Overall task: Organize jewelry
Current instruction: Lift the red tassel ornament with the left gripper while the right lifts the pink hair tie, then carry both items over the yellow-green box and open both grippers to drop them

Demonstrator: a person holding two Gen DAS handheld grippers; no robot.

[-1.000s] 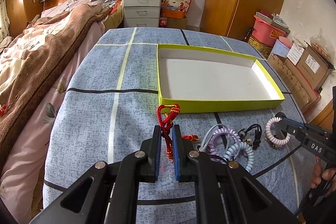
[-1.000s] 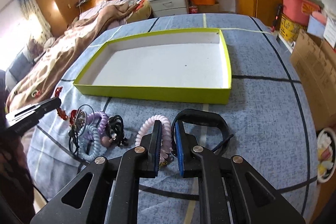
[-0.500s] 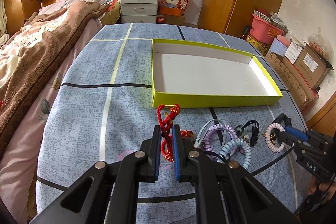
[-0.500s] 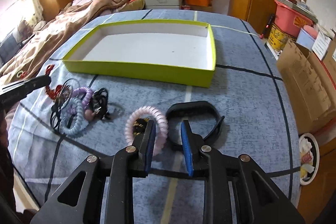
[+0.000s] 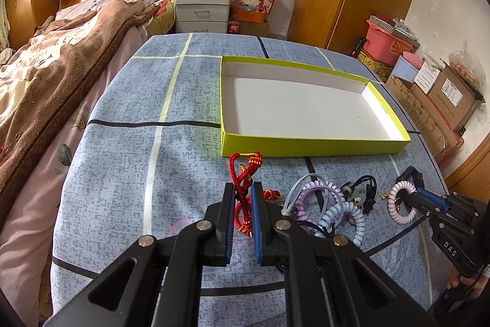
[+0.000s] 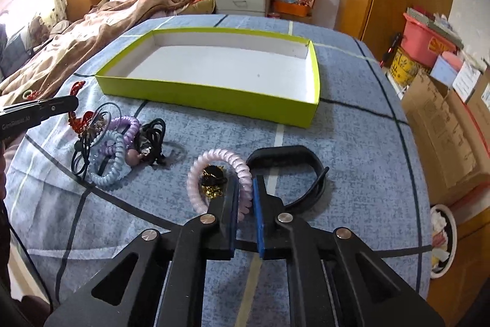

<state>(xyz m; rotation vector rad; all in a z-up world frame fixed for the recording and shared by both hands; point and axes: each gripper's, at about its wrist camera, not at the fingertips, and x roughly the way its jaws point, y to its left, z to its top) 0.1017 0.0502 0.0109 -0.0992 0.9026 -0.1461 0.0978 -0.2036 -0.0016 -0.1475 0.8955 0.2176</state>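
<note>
One shallow green tray (image 5: 306, 147) holds no jewelry.

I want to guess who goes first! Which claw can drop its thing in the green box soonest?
Probably the left claw: it pinches the red cord right beside the green box. The right claw, pinching the pink coil, sits farther back.
</note>
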